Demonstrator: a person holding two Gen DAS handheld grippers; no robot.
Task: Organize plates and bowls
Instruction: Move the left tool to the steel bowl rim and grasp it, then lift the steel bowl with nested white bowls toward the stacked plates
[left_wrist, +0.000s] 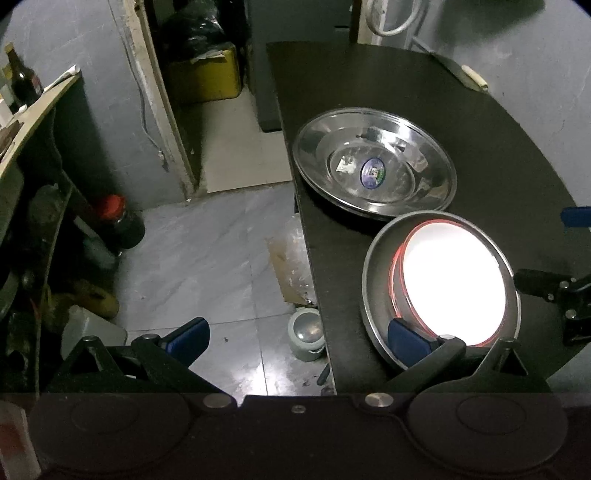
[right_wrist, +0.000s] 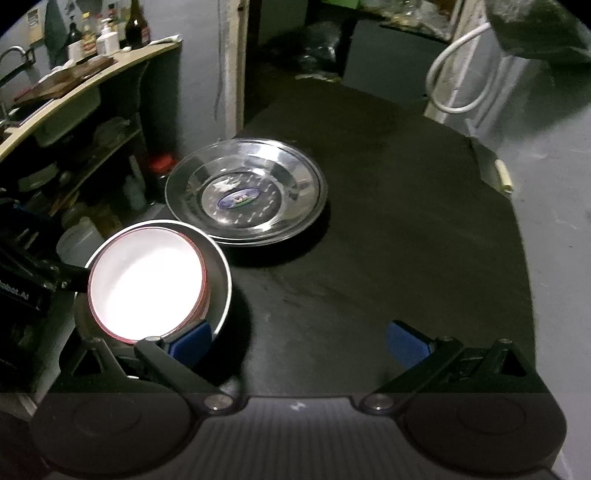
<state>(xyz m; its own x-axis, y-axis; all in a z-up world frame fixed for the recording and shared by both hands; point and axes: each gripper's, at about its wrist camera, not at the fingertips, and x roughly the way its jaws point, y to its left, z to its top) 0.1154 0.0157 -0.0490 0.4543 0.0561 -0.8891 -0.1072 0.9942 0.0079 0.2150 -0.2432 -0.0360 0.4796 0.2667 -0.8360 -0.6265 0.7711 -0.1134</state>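
White bowl (right_wrist: 146, 280) with red rim, upright, nested off-centre inside steel bowl (right_wrist: 221, 280). Just beside it: shallow steel plates (right_wrist: 245, 190), stacked, sticker at centre, on black table (right_wrist: 406, 221).

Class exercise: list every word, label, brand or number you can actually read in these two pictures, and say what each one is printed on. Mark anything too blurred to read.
Oval sticker in the steel plate: print too small and blurred to read.
White lettering on the left gripper's body, seen from the right wrist: cut off and blurred, not readable.
Labels on the bottles on the counter: too small to read.
White bowl: no text visible.
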